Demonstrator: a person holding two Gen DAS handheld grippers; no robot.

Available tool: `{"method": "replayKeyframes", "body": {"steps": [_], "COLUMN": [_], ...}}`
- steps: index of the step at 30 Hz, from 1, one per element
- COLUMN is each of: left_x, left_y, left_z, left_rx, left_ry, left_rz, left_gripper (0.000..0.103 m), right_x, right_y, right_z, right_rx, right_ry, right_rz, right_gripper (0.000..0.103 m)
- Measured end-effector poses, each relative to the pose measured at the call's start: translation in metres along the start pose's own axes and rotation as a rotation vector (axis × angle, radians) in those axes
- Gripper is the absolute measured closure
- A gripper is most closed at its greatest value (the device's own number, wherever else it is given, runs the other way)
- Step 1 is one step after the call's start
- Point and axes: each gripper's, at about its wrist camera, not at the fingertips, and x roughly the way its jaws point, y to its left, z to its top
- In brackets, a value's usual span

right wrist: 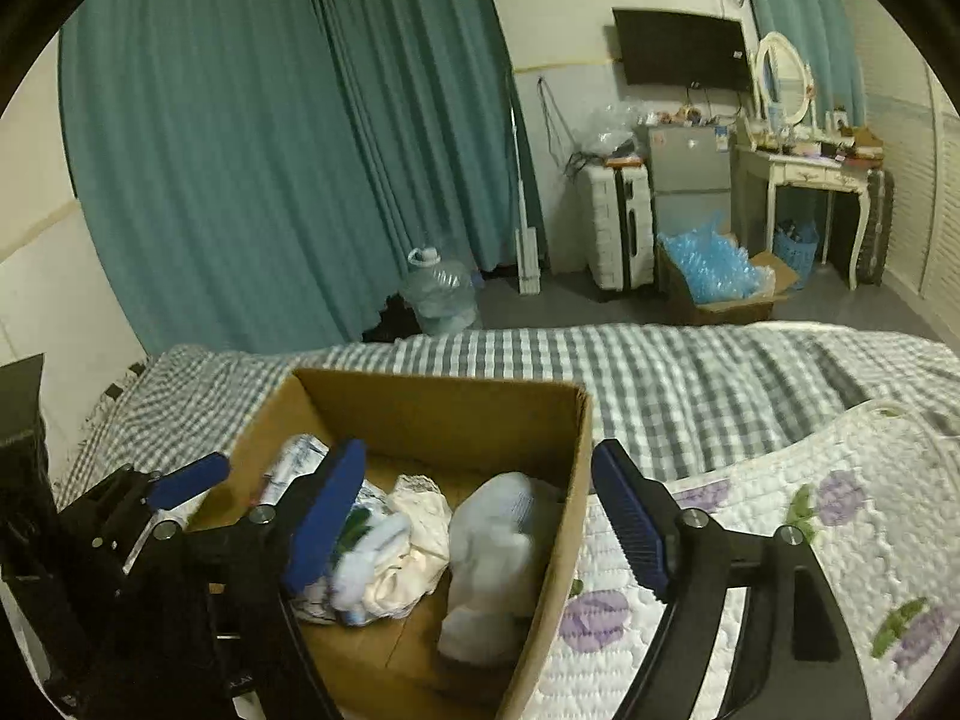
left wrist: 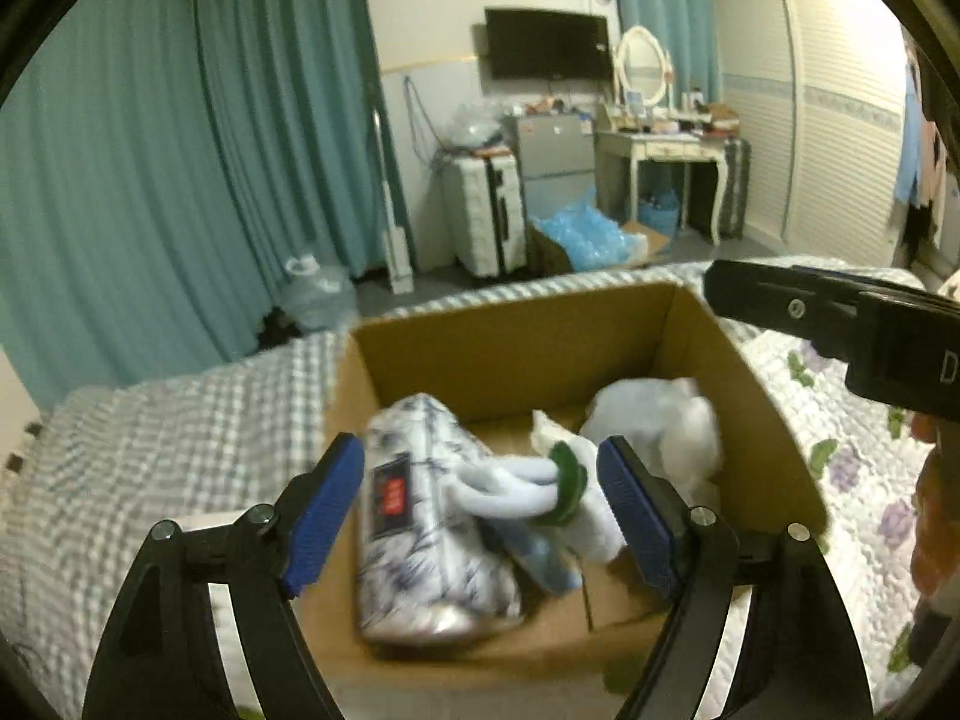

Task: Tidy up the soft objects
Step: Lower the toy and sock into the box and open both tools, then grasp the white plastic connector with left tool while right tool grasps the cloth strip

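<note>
My left wrist camera looked steeply down into the cardboard box point(left wrist: 750, 396) from close above. My right one sat just beside the box's right wall, facing across the bed point(right wrist: 690, 372). Both shared the box and the far curtain point(left wrist: 180, 150).

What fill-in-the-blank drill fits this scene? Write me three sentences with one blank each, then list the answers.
1. The soft items lie inside a brown ____ box on the bed.
2. The left gripper hangs over the box with its jaws ____.
3. The quilt beside the box carries ____ flowers with green leaves.

Answers: cardboard; open; purple
</note>
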Motion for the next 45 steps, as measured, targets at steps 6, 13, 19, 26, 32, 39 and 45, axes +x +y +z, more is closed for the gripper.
{"method": "replayKeyframes", "body": {"steps": [6,13,19,26,32,39,45], "left_x": [-0.100,-0.201,-0.233,-0.221,-0.163,-0.099,-0.077], "left_y": [0.011,0.028,0.049,0.071,0.083,0.076,0.094], "left_z": [-0.003,-0.018,-0.045,-0.085,-0.127,-0.164,-0.176], "left_rx": [-0.015,-0.057,-0.096,-0.172,-0.215,-0.176,-0.231], "left_ry": [-0.138,-0.267,-0.283,-0.232,-0.117,0.012,0.058], "left_rz": [0.046,0.111,0.138,0.172,0.177,0.210,0.219], "left_gripper": [0.013,0.007,0.007,0.007,0.007,0.007,0.007], "right_x": [-0.079,-0.167,-0.205,-0.181,-0.118,-0.046,-0.002], "right_y": [0.026,0.059,0.086,0.105,0.104,0.096,0.101], "right_z": [-0.002,-0.021,-0.045,-0.083,-0.125,-0.174,-0.194], "right_rx": [-0.044,-0.097,-0.128,-0.164,-0.172,-0.141,-0.149], "right_ry": [-0.066,-0.106,-0.129,-0.080,0.025,0.167,0.268], "right_rz": [-0.042,-0.021,-0.043,-0.054,-0.058,-0.018,0.021], "right_gripper": [0.006,0.001,0.001,0.001,0.001,0.001,0.001]}}
